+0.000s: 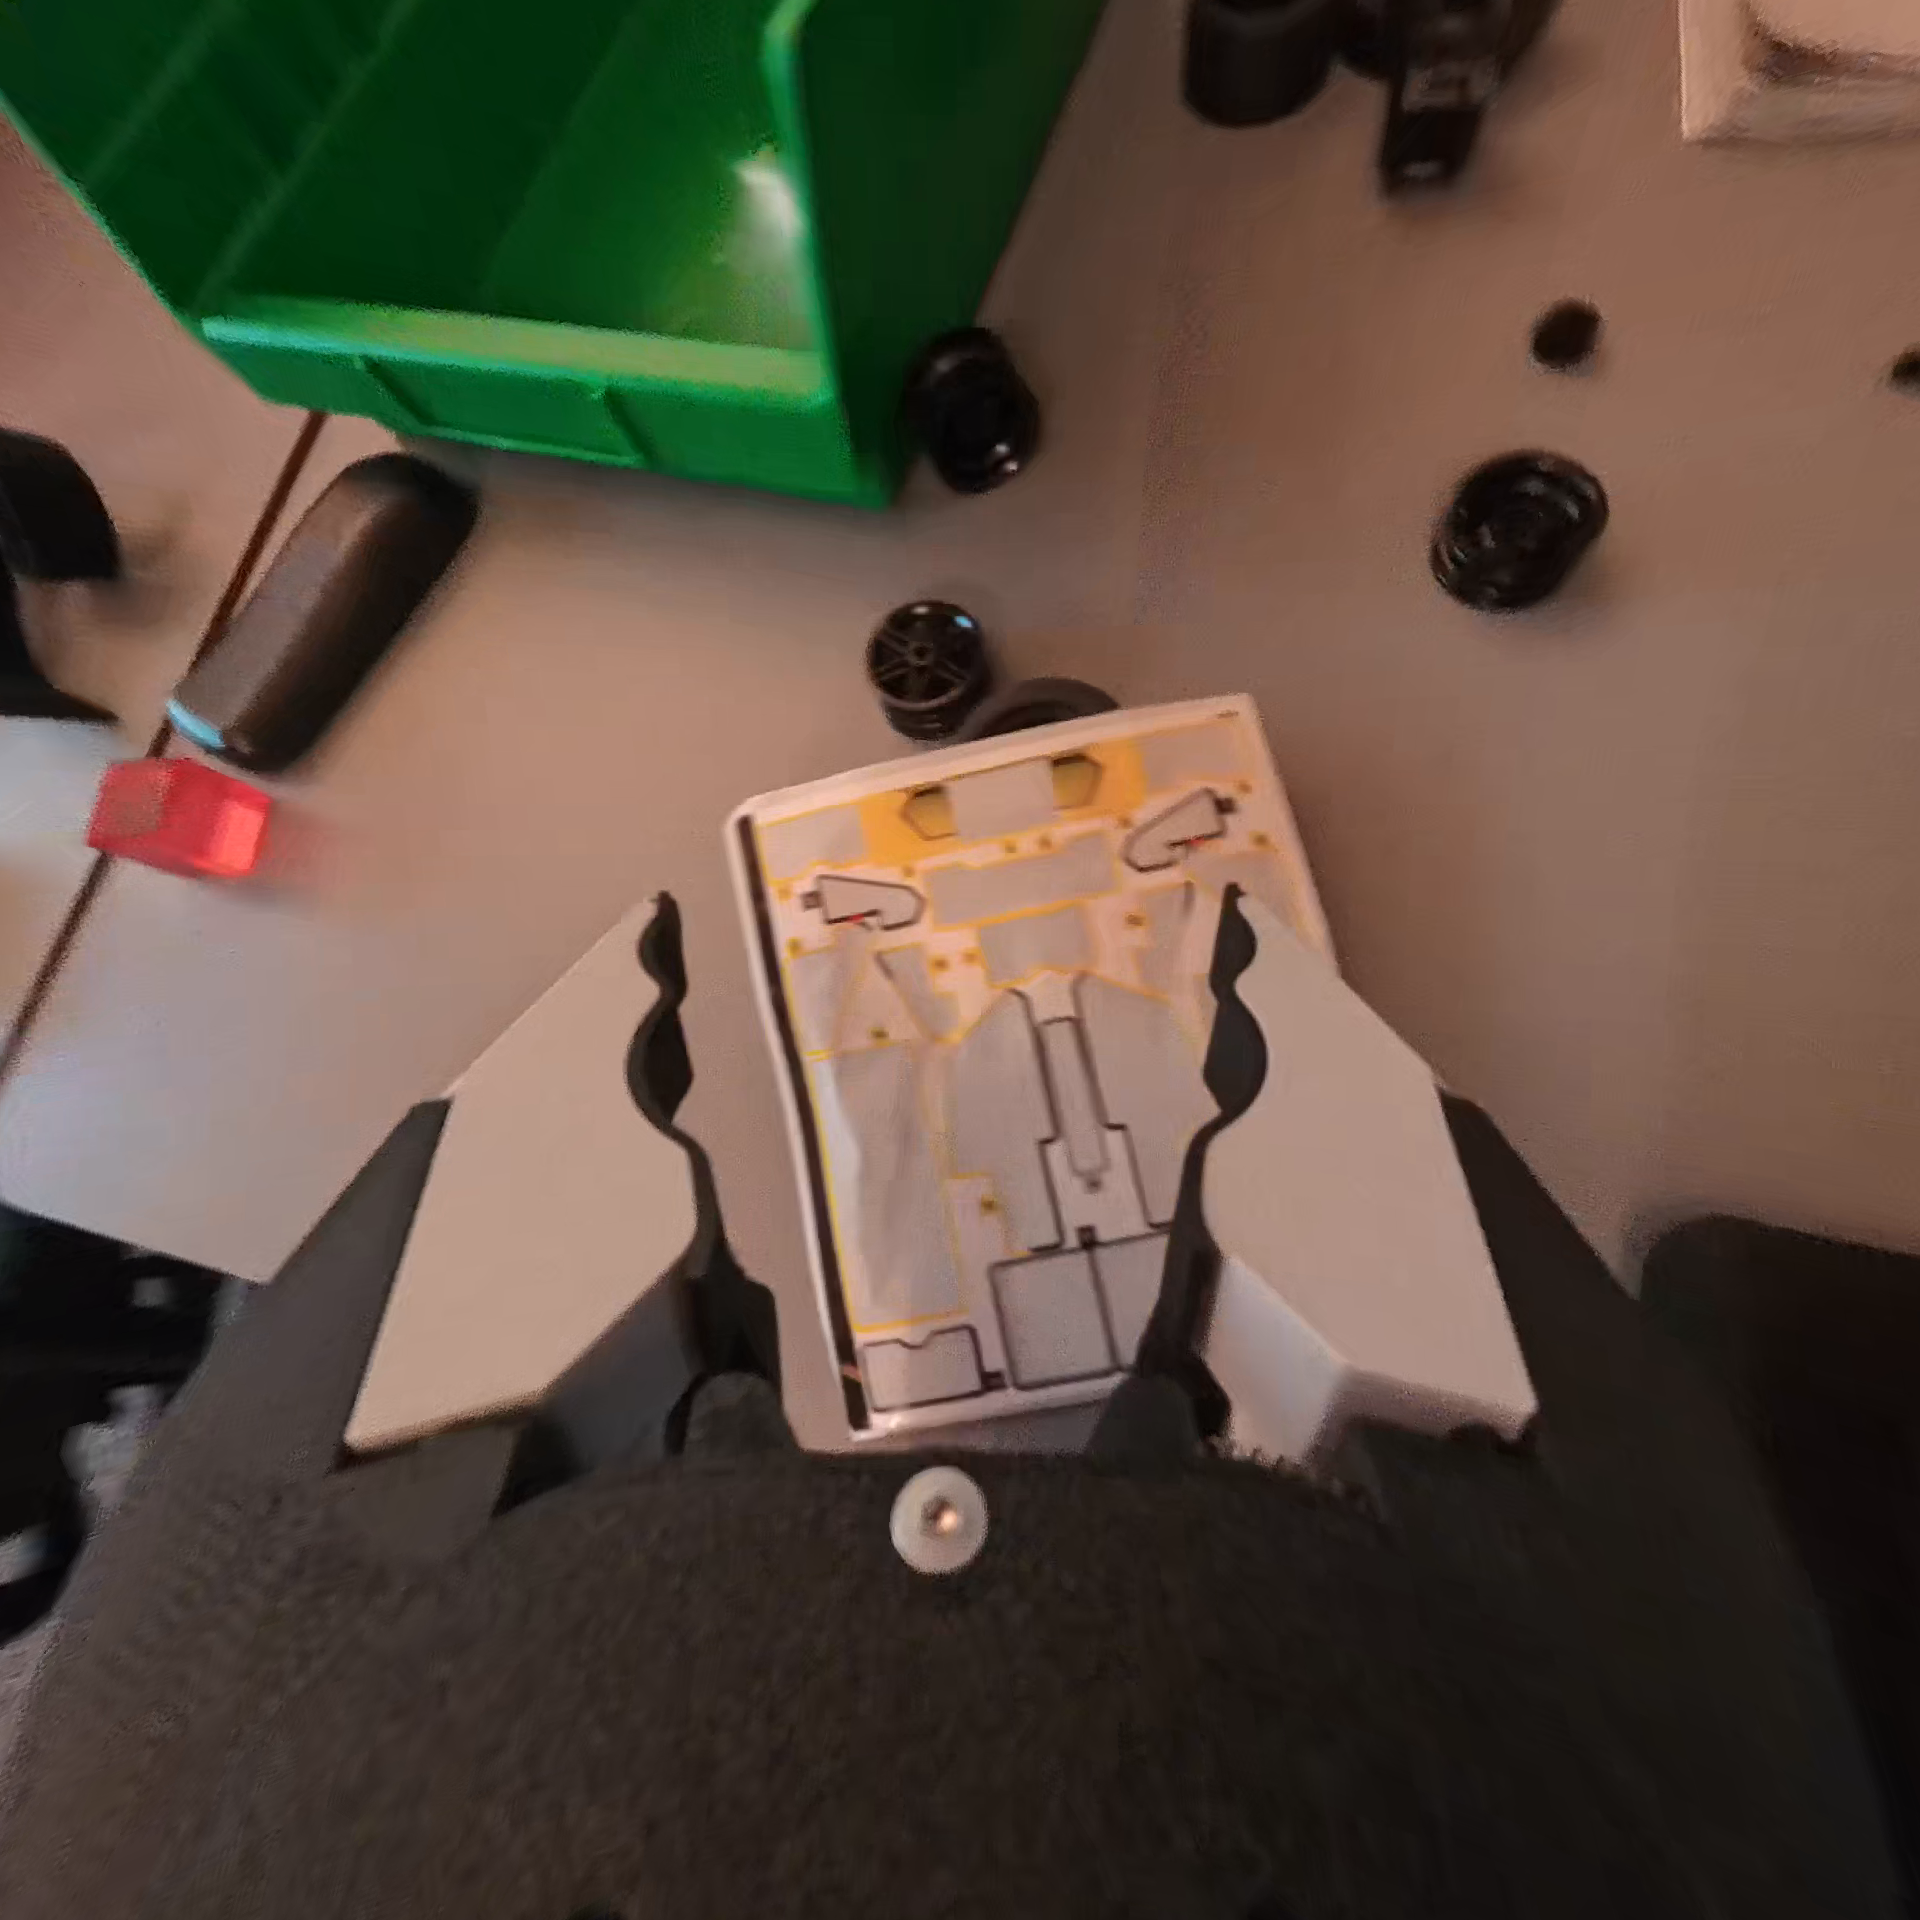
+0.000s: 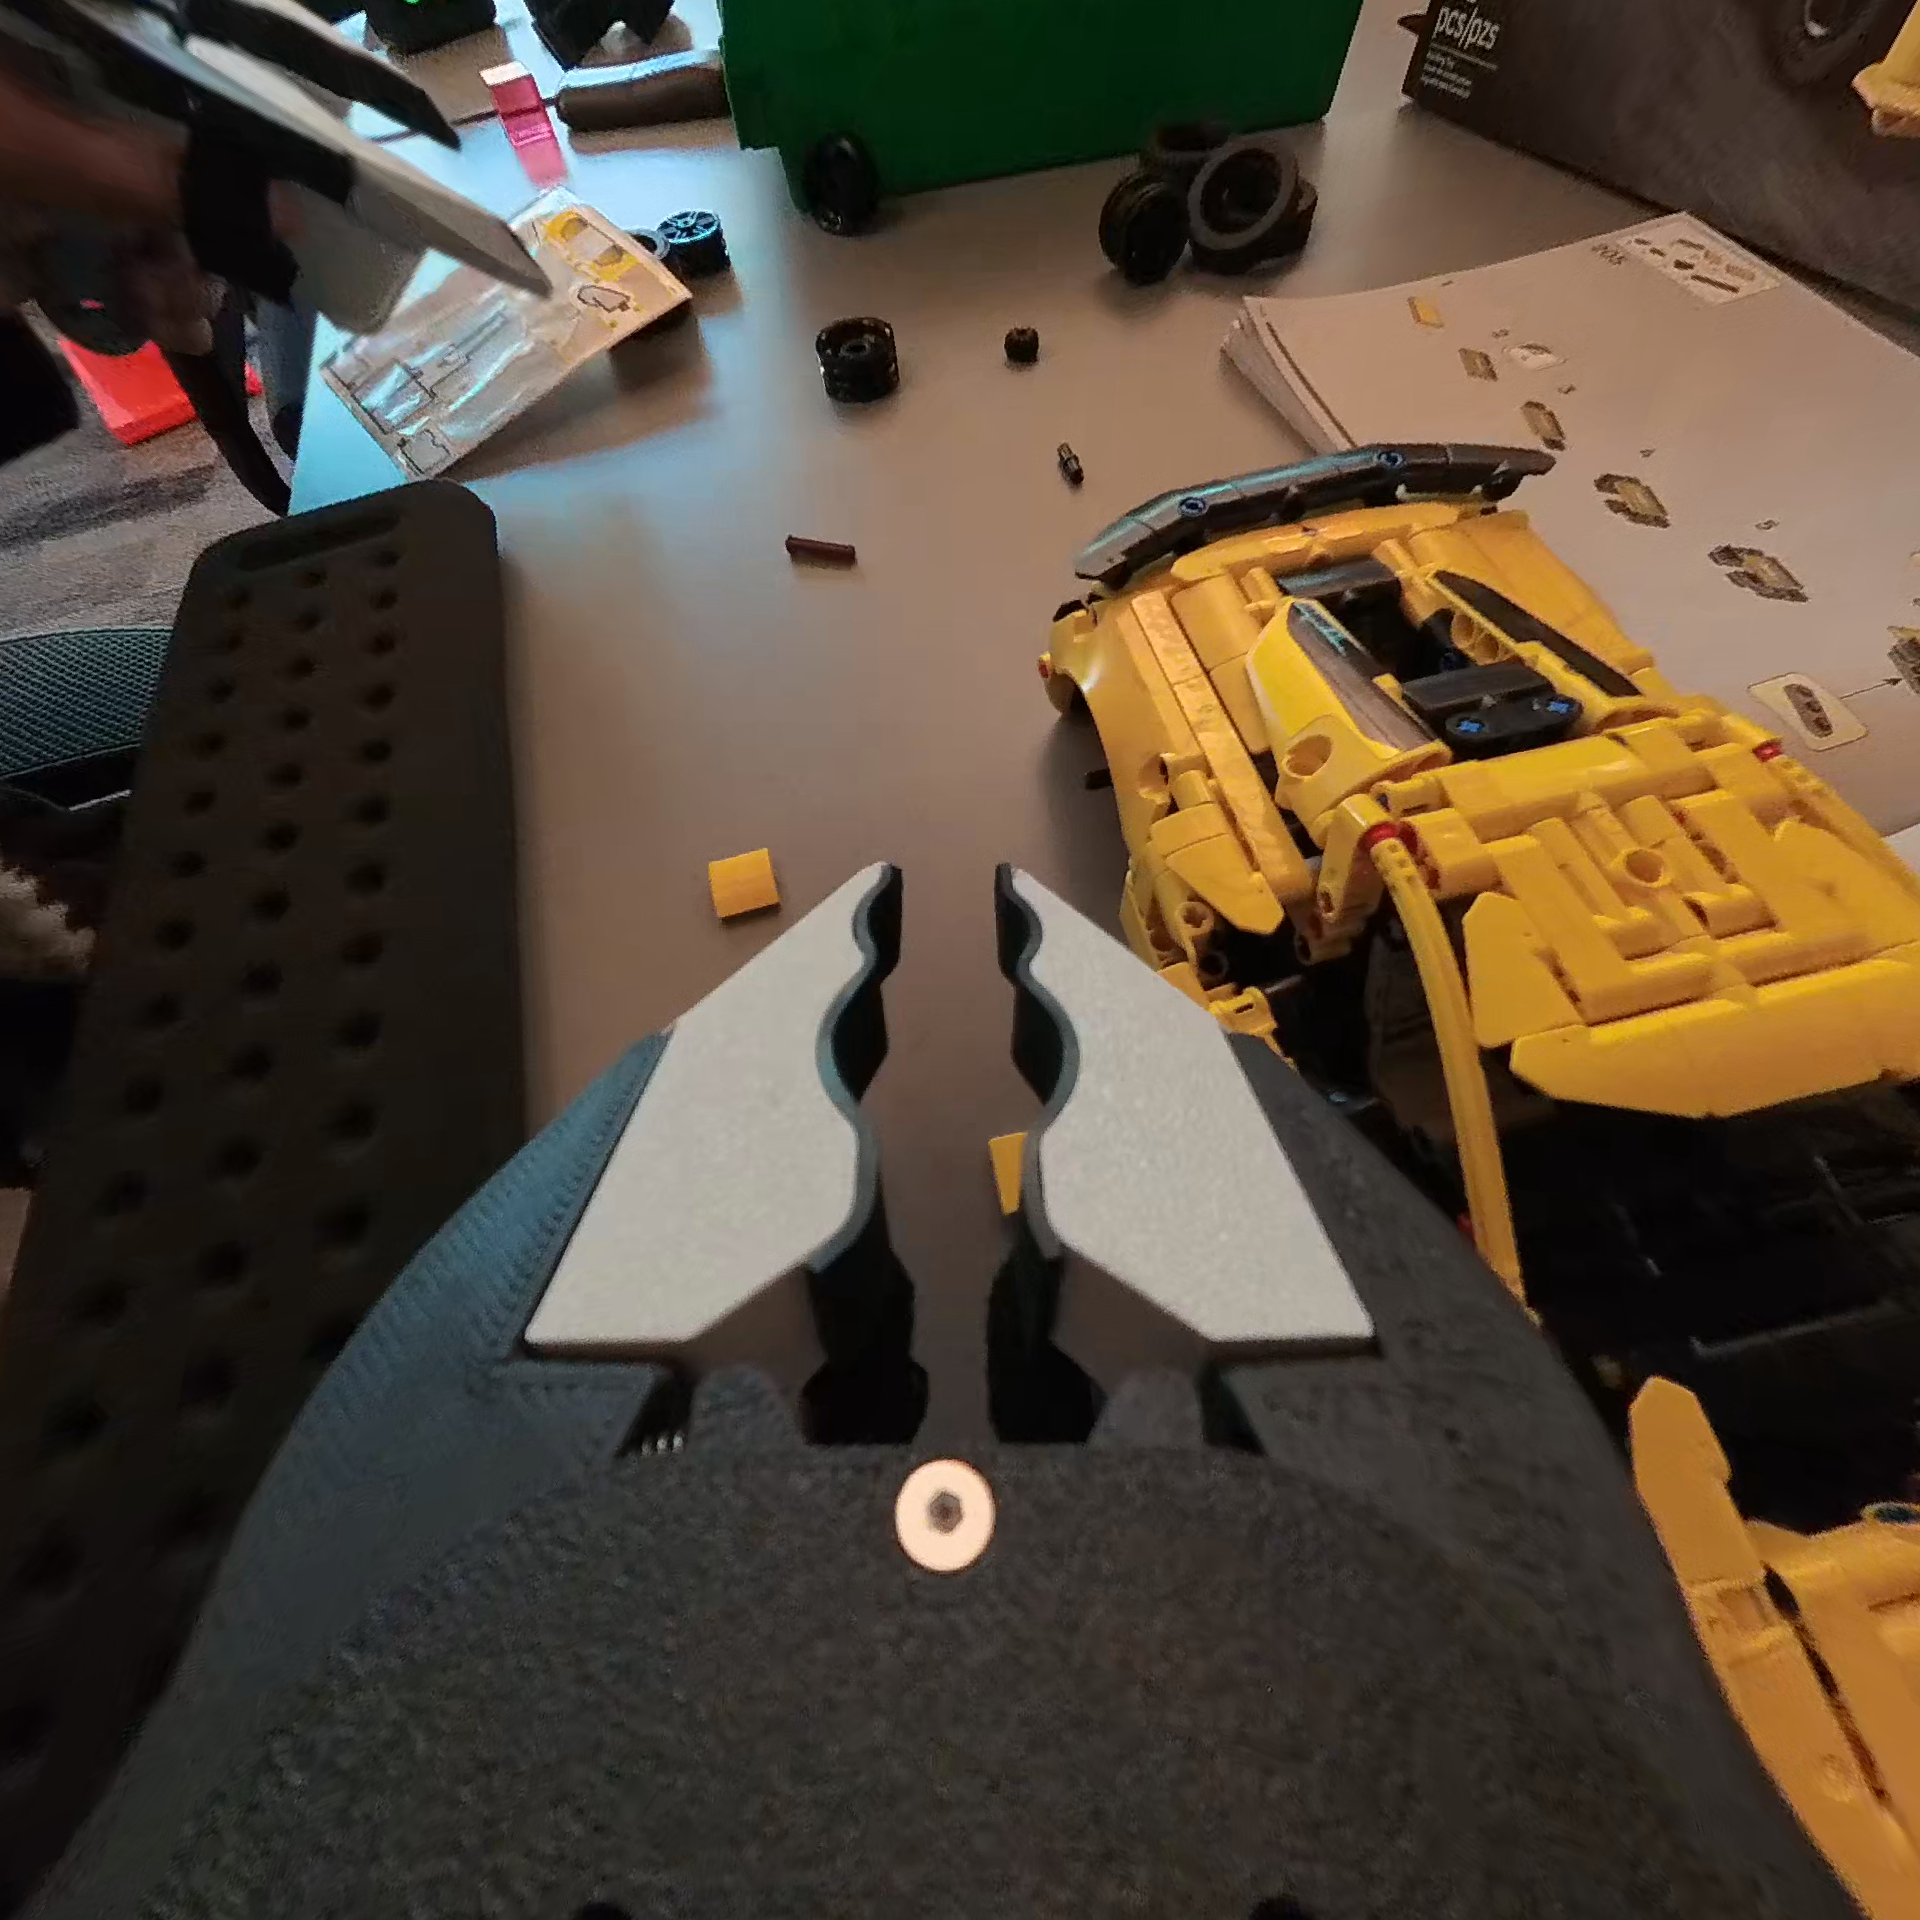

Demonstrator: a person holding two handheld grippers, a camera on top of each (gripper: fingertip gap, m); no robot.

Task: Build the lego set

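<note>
Left gripper (image 1: 951, 904): jaws wide, poised over glossy yellow-and-grey sticker sheet (image 1: 1023, 1060) near tabletop's left edge. Right gripper (image 2: 948, 883): narrow gap, empty, beside part-built yellow plastic car (image 2: 1455, 831). Step, judged: decals; next, pinch sheet edge.

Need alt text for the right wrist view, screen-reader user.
The right gripper, fingers slightly apart and empty, hovers over a grey table beside a yellow lego car. Farther off lie loose black wheels, a sticker sheet under the left gripper, and a green bin.

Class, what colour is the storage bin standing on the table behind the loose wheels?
The storage bin is bright green, seen best in the left wrist view.
</note>
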